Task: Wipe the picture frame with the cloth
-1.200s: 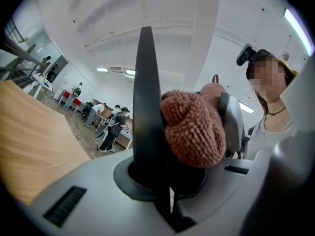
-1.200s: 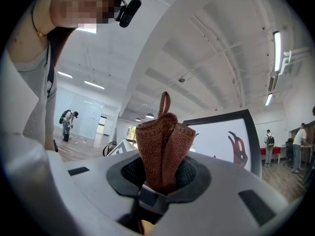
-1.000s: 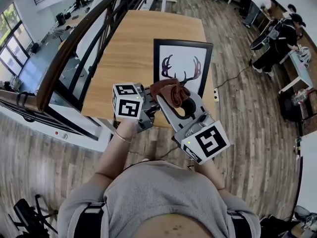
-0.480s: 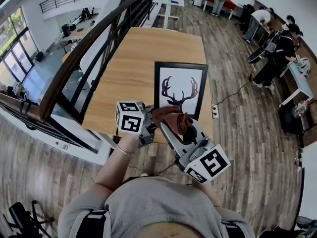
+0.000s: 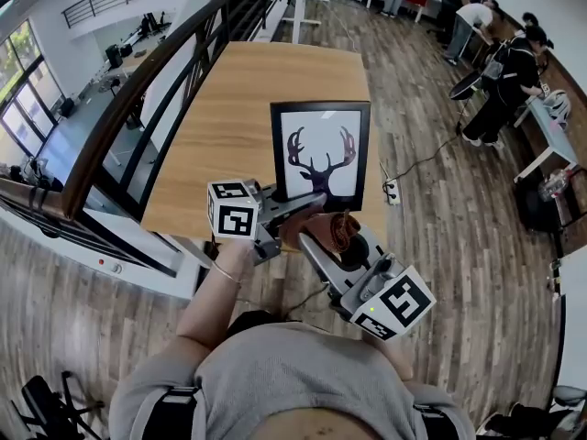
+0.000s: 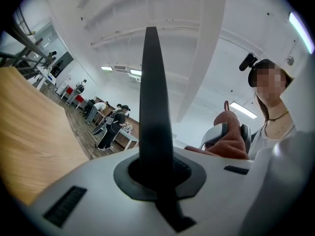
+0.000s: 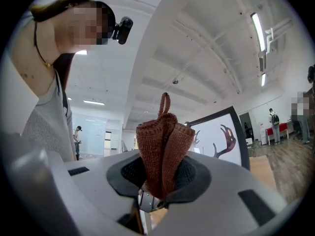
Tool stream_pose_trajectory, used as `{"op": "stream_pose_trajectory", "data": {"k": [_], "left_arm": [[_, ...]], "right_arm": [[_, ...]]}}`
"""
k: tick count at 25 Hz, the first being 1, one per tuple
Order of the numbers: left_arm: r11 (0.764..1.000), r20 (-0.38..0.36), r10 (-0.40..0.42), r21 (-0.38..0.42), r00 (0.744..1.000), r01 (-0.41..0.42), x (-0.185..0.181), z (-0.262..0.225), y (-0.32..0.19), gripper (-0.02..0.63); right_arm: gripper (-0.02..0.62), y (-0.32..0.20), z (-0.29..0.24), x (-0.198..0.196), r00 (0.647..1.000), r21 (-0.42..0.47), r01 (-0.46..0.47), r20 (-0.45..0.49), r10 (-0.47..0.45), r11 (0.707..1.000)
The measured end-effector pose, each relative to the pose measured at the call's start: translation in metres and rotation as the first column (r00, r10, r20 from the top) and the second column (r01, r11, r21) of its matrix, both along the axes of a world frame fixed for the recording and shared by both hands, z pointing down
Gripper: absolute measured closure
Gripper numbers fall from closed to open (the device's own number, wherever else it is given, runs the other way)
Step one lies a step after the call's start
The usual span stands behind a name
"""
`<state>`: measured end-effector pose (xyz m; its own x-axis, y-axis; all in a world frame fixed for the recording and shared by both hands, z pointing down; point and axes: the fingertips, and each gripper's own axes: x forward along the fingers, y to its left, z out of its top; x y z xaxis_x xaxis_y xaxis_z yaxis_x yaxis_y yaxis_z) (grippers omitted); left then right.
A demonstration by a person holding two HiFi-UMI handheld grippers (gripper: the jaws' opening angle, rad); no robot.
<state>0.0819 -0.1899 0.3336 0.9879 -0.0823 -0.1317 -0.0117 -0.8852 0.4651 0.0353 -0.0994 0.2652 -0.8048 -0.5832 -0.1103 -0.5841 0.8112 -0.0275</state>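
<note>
**A:** Head view first: the picture frame (image 5: 321,149), black-edged with an antler print, sits on the wooden table (image 5: 229,108) in the middle of the frame, towards the table's near edge.

**B:** And both tools are just below it. The left gripper (image 5: 307,202) reaches in from the left and the right gripper (image 5: 321,235) comes up from the lower right. Their tips are close together at the frame's bottom edge.

**A:** That rust-brown cloth (image 5: 330,232) is bunched at the right gripper's tip, touching or just short of the frame. I can't tell which from here.

**B:** Left gripper view now: the jaws are pressed together into one dark blade with nothing between them. The table (image 6: 29,127) is at the left and the cloth (image 6: 231,139) shows at the lower right.

**A:** Right gripper view: the jaws are clamped on the cloth (image 7: 165,146), which stands up in folds at centre with a small loop on top.

**B:** The picture frame (image 7: 221,136) is just behind it, right of centre.
</note>
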Motion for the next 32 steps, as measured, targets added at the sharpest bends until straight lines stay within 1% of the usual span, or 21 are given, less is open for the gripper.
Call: {"op": "stream_pose_trajectory", "data": {"k": [3, 5, 6, 8, 11, 14, 16, 17, 19, 20, 22, 24, 25, 32], "left_arm": [[1.000, -0.006, 0.000, 0.000, 1.000, 0.000, 0.020, 0.004, 0.010, 0.588], [1.000, -0.005, 0.000, 0.003, 1.000, 0.000, 0.022, 0.005, 0.013, 0.588], [1.000, 0.001, 0.000, 0.005, 1.000, 0.000, 0.022, 0.005, 0.014, 0.588], [1.000, 0.012, -0.002, 0.010, 1.000, 0.002, 0.025, 0.003, 0.016, 0.588], [1.000, 0.029, -0.004, 0.017, 1.000, 0.003, 0.028, 0.002, 0.020, 0.588], [1.000, 0.037, 0.003, 0.020, 0.999, -0.004, 0.025, -0.001, 0.023, 0.588], [1.000, 0.043, 0.009, 0.023, 0.999, -0.010, 0.024, -0.003, 0.026, 0.588], [1.000, 0.046, 0.012, 0.027, 0.999, -0.013, 0.024, -0.003, 0.028, 0.588], [0.999, 0.050, 0.019, 0.036, 0.999, -0.021, 0.028, 0.000, 0.033, 0.588], [0.999, 0.051, 0.022, 0.038, 0.998, -0.024, 0.031, 0.003, 0.036, 0.588], [0.999, 0.048, 0.023, 0.040, 0.999, -0.025, 0.034, 0.006, 0.038, 0.588], [0.999, 0.036, 0.020, 0.040, 0.999, -0.021, 0.031, 0.000, 0.038, 0.588], [0.999, 0.030, 0.021, 0.043, 0.999, -0.022, 0.029, -0.004, 0.038, 0.588], [0.997, 0.037, 0.043, 0.069, 0.998, -0.045, 0.035, 0.001, 0.054, 0.586]], "right_arm": [[0.499, 0.007, -0.020, 0.029, 0.999, 0.068, -0.017, 0.046, 0.014, 0.998], [0.499, 0.003, -0.044, 0.042, 0.995, 0.140, -0.061, 0.091, 0.049, 0.988], [0.499, -0.001, -0.058, 0.048, 0.991, 0.181, -0.093, 0.112, 0.074, 0.979], [0.499, -0.006, -0.085, 0.061, 0.980, 0.269, -0.167, 0.151, 0.129, 0.949], [0.499, -0.015, -0.120, 0.072, 0.961, 0.375, -0.256, 0.199, 0.192, 0.891], [0.499, -0.032, -0.140, 0.065, 0.951, 0.442, -0.305, 0.186, 0.247, 0.844], [0.499, -0.043, -0.148, 0.059, 0.946, 0.469, -0.325, 0.165, 0.280, 0.821], [0.499, -0.047, -0.149, 0.058, 0.943, 0.476, -0.333, 0.154, 0.296, 0.814], [0.499, -0.055, -0.138, 0.059, 0.937, 0.474, -0.344, 0.122, 0.326, 0.810], [0.499, -0.058, -0.128, 0.061, 0.935, 0.465, -0.346, 0.106, 0.337, 0.815], [0.499, -0.063, -0.111, 0.063, 0.936, 0.428, -0.342, 0.083, 0.341, 0.836], [0.499, -0.067, -0.105, 0.059, 0.942, 0.390, -0.330, 0.073, 0.329, 0.859], [0.499, -0.067, -0.104, 0.057, 0.943, 0.380, -0.326, 0.067, 0.326, 0.865], [0.499, -0.058, -0.082, 0.059, 0.937, 0.366, -0.337, 0.040, 0.347, 0.868]]}}
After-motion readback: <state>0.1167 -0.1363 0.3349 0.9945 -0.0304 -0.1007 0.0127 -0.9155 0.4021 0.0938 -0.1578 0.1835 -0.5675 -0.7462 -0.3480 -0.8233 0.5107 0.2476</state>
